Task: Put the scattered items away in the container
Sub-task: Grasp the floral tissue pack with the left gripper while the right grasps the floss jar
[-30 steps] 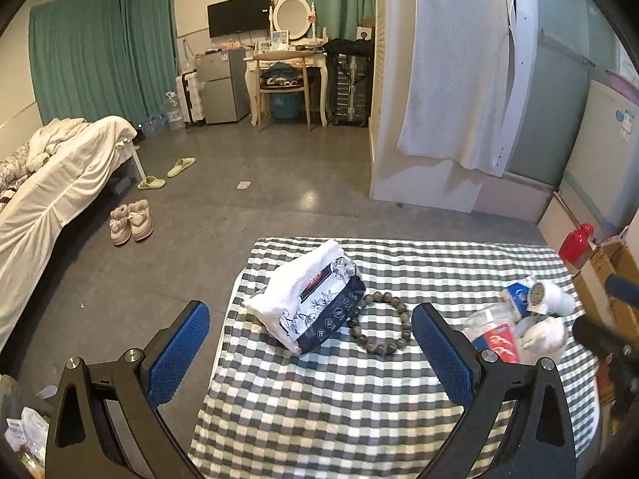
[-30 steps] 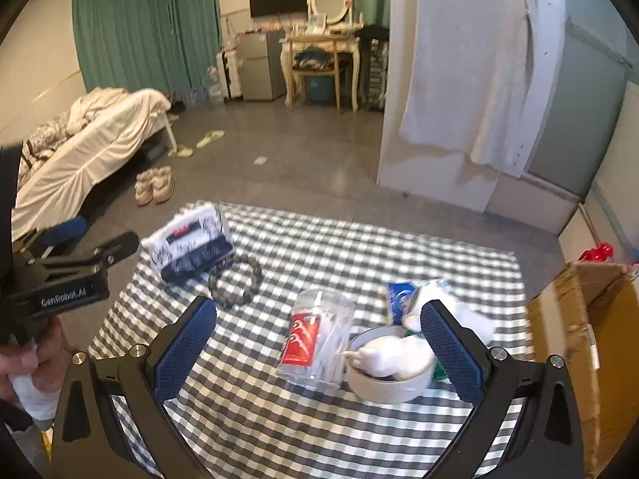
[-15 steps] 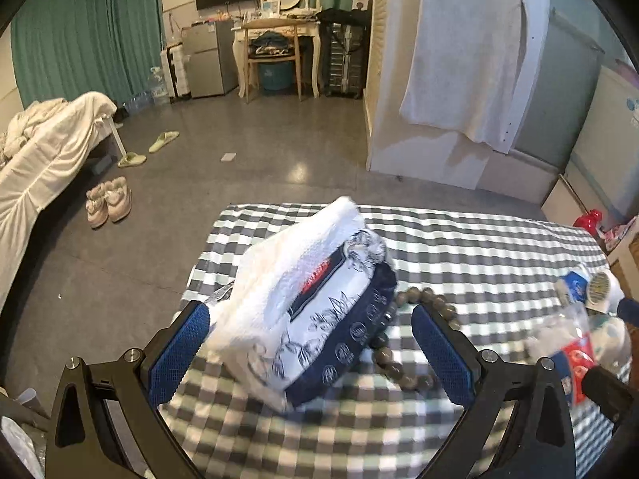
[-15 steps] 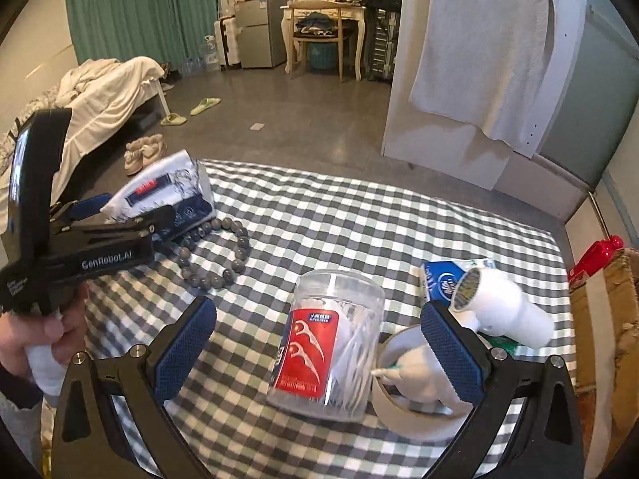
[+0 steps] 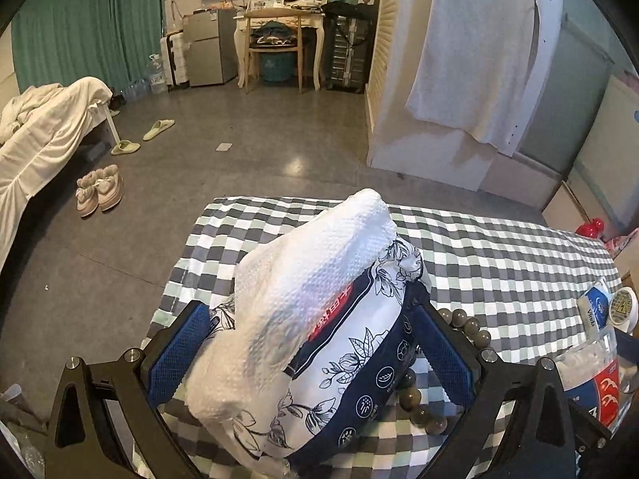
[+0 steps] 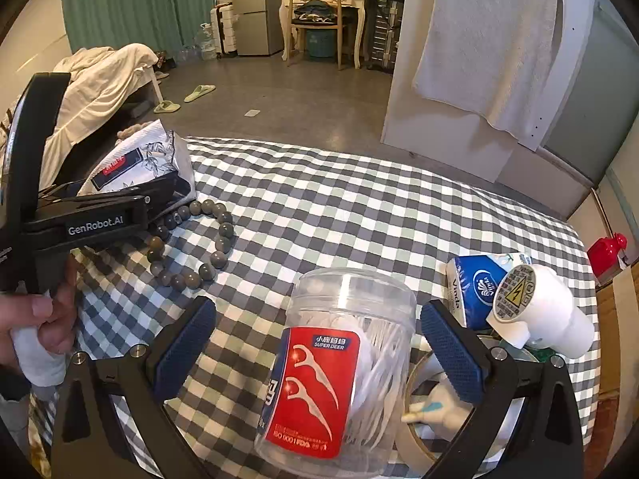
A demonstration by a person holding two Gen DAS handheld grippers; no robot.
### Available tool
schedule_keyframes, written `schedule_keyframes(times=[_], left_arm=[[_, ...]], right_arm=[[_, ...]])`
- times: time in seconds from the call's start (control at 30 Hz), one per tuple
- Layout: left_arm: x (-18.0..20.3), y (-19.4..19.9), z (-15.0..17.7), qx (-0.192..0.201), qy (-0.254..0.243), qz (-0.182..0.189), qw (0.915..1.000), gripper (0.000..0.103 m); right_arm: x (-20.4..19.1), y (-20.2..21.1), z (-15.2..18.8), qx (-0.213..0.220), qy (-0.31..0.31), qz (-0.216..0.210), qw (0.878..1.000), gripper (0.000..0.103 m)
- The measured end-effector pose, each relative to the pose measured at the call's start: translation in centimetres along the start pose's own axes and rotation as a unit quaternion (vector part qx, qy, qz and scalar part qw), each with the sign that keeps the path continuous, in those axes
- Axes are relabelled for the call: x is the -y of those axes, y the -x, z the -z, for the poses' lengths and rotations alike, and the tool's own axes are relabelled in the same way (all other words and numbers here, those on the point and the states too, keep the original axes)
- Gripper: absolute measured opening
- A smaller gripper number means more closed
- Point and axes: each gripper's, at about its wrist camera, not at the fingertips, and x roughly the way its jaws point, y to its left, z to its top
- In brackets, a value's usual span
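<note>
A white and navy tissue pack (image 5: 339,339) with a sheet pulled up lies at the left end of the checked table (image 6: 359,207). My left gripper (image 5: 315,343) is open, one blue pad on each side of the pack. A brown bead bracelet (image 6: 191,239) lies just right of the pack. My right gripper (image 6: 315,339) is open around a clear floss-pick jar (image 6: 339,367) with a red label, pads clear of its sides. A pale bowl (image 6: 411,439) holding a white item sits at the jar's right.
A small blue tissue packet (image 6: 475,291) and a white plug-like device (image 6: 539,307) lie by the bowl. A red bottle (image 6: 607,251) and a cardboard box (image 6: 617,311) stand off the table's right end. A hand (image 6: 48,311) holds the left gripper. Beyond are floor, bed and slippers.
Both grippers have moved forward and down. The tissue pack now sits between the left fingers, and the floss jar between the right fingers. Finger spacing is unchanged.
</note>
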Motion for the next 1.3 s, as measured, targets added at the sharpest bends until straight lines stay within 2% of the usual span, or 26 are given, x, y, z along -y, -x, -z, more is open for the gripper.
schedule_keyframes(times=[0.1,0.17,0.23,0.27,0.3,0.33,0.37,0.57,0.63,0.73,0.77,0.8,1.03,1.3], left_arm=[[0.1,0.1,0.1,0.006,-0.005,0.002,1.0,0.094],[0.2,0.1,0.2,0.009,-0.008,0.006,0.9999,0.074],[0.4,0.3,0.3,0.01,-0.011,0.014,0.9998,0.061],[0.5,0.5,0.2,0.01,-0.014,0.02,0.9997,0.048],[0.7,0.6,0.2,0.009,-0.019,0.025,0.9995,0.041],[0.9,0.8,0.2,0.007,-0.023,0.028,0.9993,0.027],[1.2,1.0,0.1,0.006,-0.027,0.029,0.9992,0.019],[1.6,1.8,0.3,0.006,-0.022,0.028,0.9993,0.01],[1.5,2.2,0.5,0.007,-0.019,0.03,0.9993,0.008],[1.5,3.1,0.6,0.011,-0.01,0.038,0.9992,0.006],[1.4,3.4,0.6,0.013,-0.008,0.038,0.9992,0.006],[1.3,3.8,0.6,0.016,-0.006,0.036,0.9992,0.006],[1.2,5.1,0.8,0.021,0.001,0.025,0.9995,0.006],[1.5,7.5,1.0,0.036,-0.002,0.011,0.9993,0.006]], right_arm=[[0.0,-0.3,0.1,-0.001,-0.002,0.001,1.0,0.103],[0.0,-0.6,0.2,-0.002,-0.004,0.003,1.0,0.103],[-0.2,-0.7,0.4,0.0,0.0,0.008,1.0,0.103],[-0.2,-0.8,0.6,0.001,0.002,0.011,1.0,0.103],[-0.3,-0.9,0.6,0.001,0.004,0.013,1.0,0.103],[-0.3,-0.9,0.7,0.001,0.006,0.015,1.0,0.103],[-0.4,-1.0,0.8,0.001,0.007,0.017,1.0,0.103],[-0.6,-0.9,1.3,0.005,0.015,0.012,1.0,0.103],[-0.6,-0.8,1.4,0.01,0.017,0.013,1.0,0.1],[-0.3,-0.6,1.6,0.013,0.016,0.021,1.0,0.082],[-0.1,-0.6,1.6,0.013,0.012,0.021,1.0,0.067],[0.1,-0.6,1.6,0.012,0.008,0.017,1.0,0.064],[0.3,-0.2,2.0,0.016,0.002,-0.006,1.0,0.064],[0.2,2.1,2.4,0.039,-0.007,-0.031,0.999,0.064]])
